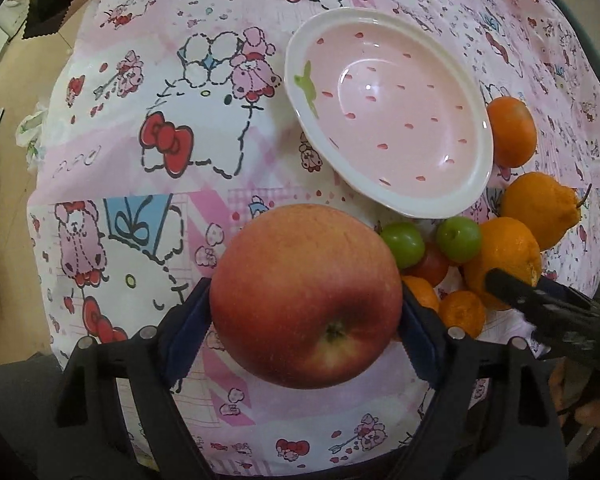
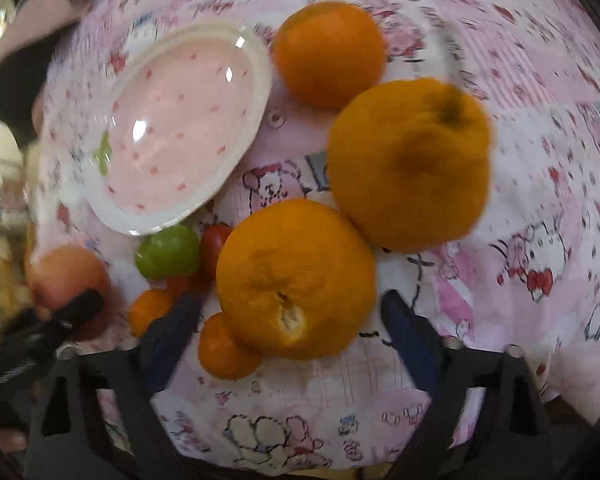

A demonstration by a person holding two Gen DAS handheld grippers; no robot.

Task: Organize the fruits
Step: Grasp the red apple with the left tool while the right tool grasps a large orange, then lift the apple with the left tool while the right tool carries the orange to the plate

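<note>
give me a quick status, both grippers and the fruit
Left gripper clamped on red apple. Right gripper open, straddling large orange, pads not touching. Pink bowl empty; small fruit crowds the orange.

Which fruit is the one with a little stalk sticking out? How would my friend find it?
Start at the pink plate with the white rim on the cartoon tablecloth. Beside it sits a heap of fruit, and the bumpy orange lies at its outer edge. Unlike the smoother, rounder oranges near it, it bulges to a knob with a thin stalk.
</note>
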